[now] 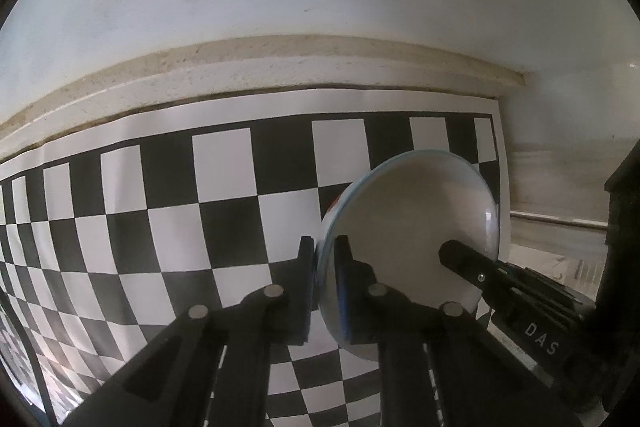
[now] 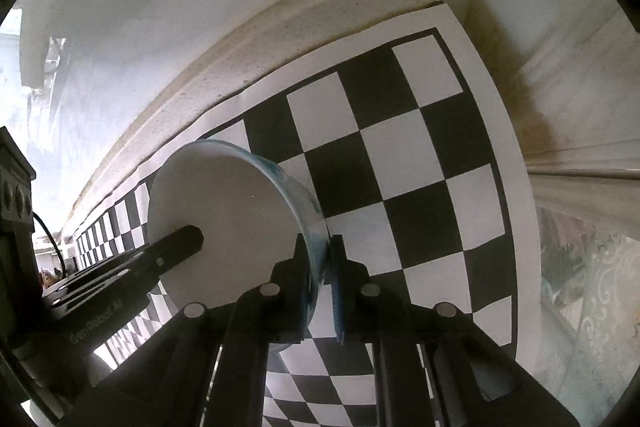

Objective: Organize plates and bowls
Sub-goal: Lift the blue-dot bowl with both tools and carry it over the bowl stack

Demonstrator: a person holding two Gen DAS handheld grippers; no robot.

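Note:
A white bowl [image 1: 412,227] with a blue rim is held in the air over the checkerboard mat [image 1: 180,207], between both grippers. My left gripper [image 1: 323,255] is shut on the bowl's left rim. In the left wrist view the right gripper's finger reaches inside the bowl from the right. In the right wrist view the same bowl [image 2: 232,203] shows its white inside and blue patterned outer wall. My right gripper [image 2: 320,255] is shut on the bowl's right rim, and the left gripper's finger lies inside the bowl at its left.
The checkerboard mat [image 2: 400,155] lies on a counter against a white wall with a beige ledge [image 1: 280,63]. A side wall and corner [image 2: 500,67] close the right end. A patterned cloth [image 2: 592,287] shows at the far right.

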